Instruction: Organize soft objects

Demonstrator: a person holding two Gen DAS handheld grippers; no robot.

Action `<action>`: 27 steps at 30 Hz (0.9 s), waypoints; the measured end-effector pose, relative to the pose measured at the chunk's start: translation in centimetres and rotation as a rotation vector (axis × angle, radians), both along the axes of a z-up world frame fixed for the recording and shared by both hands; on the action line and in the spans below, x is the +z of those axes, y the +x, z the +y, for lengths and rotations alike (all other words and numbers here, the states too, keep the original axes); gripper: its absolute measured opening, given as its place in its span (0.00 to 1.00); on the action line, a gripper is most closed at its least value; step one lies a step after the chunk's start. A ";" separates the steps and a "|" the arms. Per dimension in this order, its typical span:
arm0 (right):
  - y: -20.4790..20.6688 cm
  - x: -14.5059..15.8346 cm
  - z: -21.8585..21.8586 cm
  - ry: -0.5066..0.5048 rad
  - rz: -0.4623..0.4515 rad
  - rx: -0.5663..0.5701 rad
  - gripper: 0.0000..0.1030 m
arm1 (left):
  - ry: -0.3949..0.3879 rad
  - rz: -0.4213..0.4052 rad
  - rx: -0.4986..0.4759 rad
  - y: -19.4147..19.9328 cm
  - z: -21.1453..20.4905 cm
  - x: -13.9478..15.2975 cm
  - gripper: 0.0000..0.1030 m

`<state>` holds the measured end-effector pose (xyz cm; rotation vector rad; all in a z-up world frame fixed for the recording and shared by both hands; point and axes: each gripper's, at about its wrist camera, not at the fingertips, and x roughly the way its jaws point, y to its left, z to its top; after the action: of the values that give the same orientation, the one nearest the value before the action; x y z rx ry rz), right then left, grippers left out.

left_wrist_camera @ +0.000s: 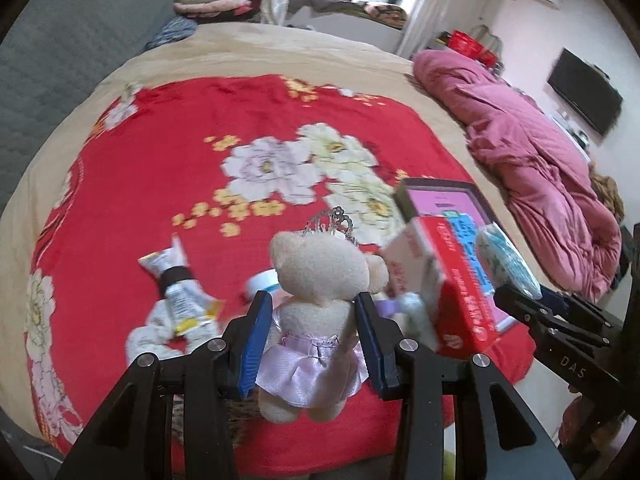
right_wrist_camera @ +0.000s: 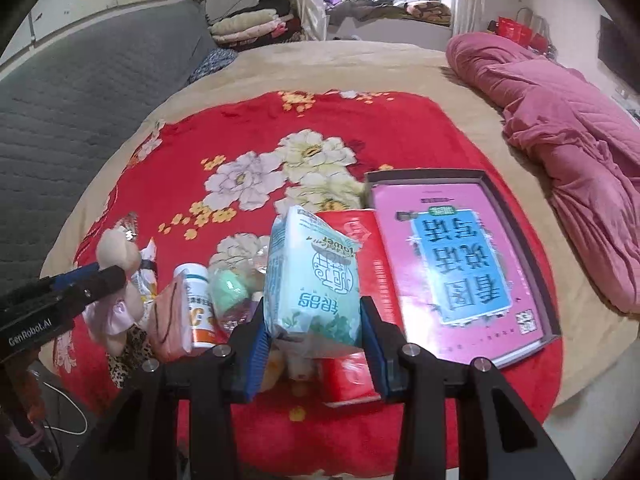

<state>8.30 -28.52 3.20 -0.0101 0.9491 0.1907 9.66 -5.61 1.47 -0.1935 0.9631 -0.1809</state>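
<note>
The left gripper [left_wrist_camera: 310, 334] is clamped around a cream plush teddy bear in a lilac satin skirt [left_wrist_camera: 316, 308], its blue pads pressing the toy's waist from both sides, the bear upright with its back to the camera and held above the red floral blanket [left_wrist_camera: 180, 136] that covers the bed. A small silver tiara [left_wrist_camera: 332, 222] shows just past the bear's head. The right gripper [right_wrist_camera: 312, 344] grips a pale green soft pack of tissues [right_wrist_camera: 314, 280] between its blue pads, the pack standing on end over the same blanket. Taking the blanket as the landmark: at its right edge lies a shallow dark tray [right_wrist_camera: 516, 216] holding a pink book with a blue title panel [right_wrist_camera: 460, 268]; touching the tray's left side is a red carton [right_wrist_camera: 376, 264], partly hidden behind the tissue pack. Near the blanket's front left lie a crumpled white tube with a black band [left_wrist_camera: 178, 284] and a rolled white cloth [left_wrist_camera: 152, 334]. In the right wrist view a white bottle with an orange label [right_wrist_camera: 198, 308], a peach-coloured cloth pouch [right_wrist_camera: 168, 320] and a mint green bundle [right_wrist_camera: 228, 290] cluster at the blanket's front, left of the tissue pack. A crumpled pink quilt [right_wrist_camera: 568, 128] lies beyond the blanket's right side, on the beige bedsheet [right_wrist_camera: 360, 64].
</note>
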 end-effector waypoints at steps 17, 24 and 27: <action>-0.5 1.3 -12.0 0.004 -0.047 -0.172 0.41 | -0.021 -0.003 -0.188 1.8 -15.4 1.8 0.43; 0.5 0.4 -15.4 -0.021 -0.031 -0.197 0.41 | 0.015 0.014 -0.245 3.7 -21.7 0.9 0.43; 1.1 -0.7 -16.7 -0.038 -0.012 -0.203 0.41 | 0.051 0.030 -0.267 4.4 -24.1 -0.3 0.43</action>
<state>9.38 -45.24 2.47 0.0497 0.9351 -0.0149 14.02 -29.69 1.19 -0.0197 1.0211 -0.3984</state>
